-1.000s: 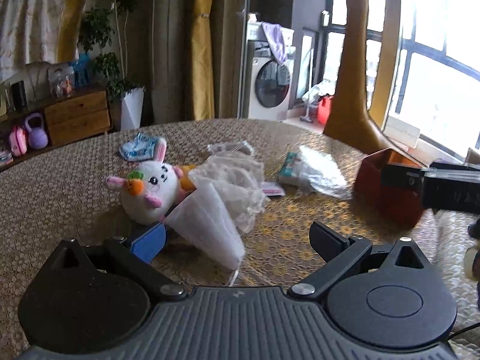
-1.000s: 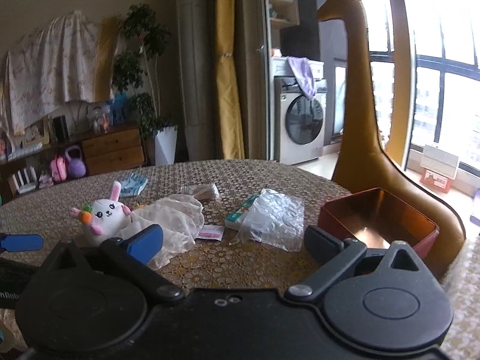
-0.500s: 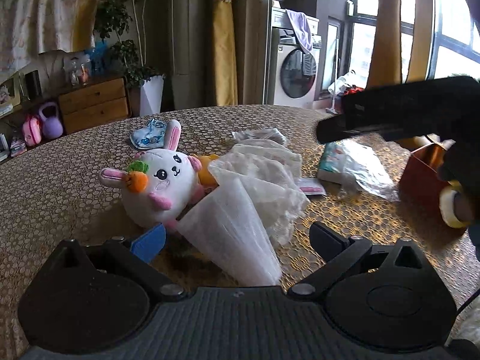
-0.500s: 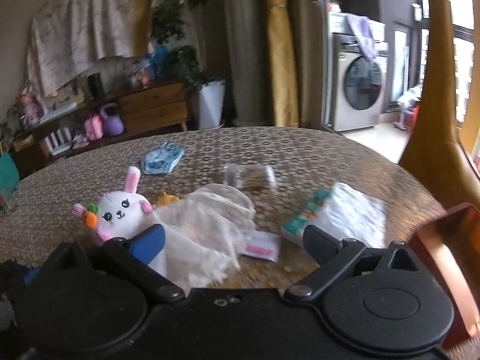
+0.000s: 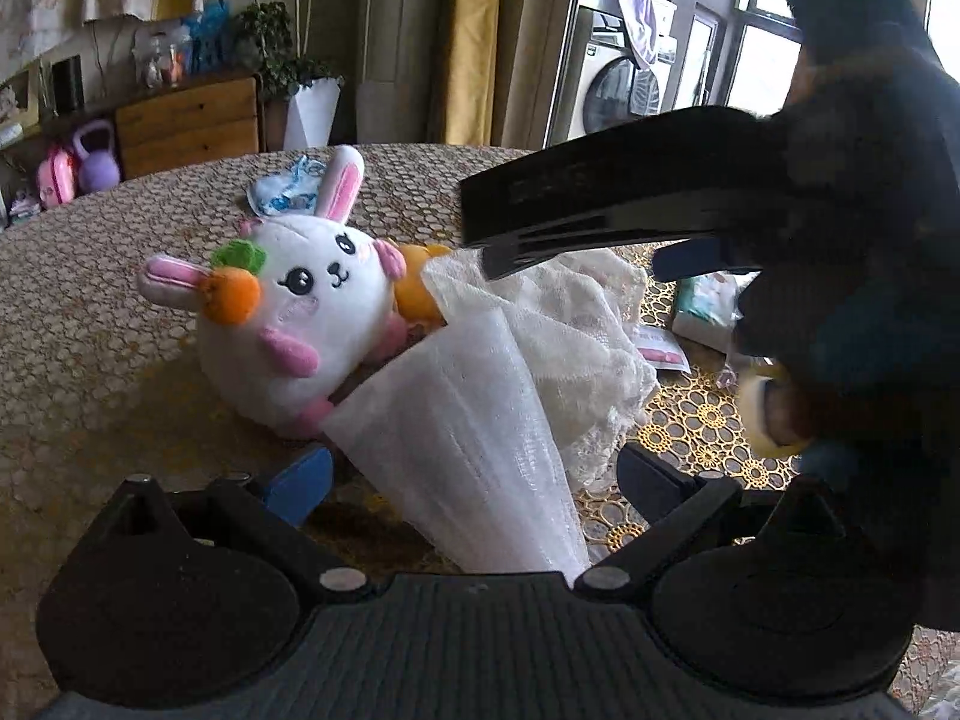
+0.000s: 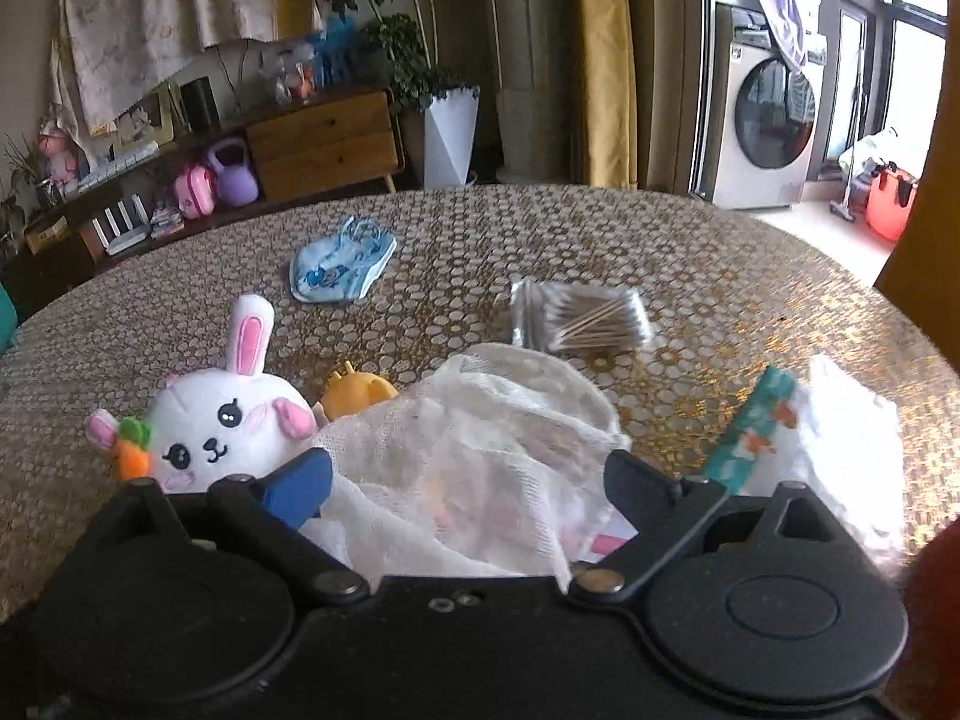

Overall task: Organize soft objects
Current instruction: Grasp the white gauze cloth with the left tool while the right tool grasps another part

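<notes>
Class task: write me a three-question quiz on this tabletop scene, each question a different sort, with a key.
1. True or false: the plush bunny lies to the right of the white mesh cloth in the right wrist view.
2. Multiple choice: what does the clear packet behind the cloth hold? A) cotton swabs B) coins C) pens
3. Fill in: both the left gripper and the right gripper have their jaws ____.

Key: 1 false, the bunny is to the left of the cloth. 2 A. 3 open, though both have just been closing a little, each astride white material that the pads do not press.
</notes>
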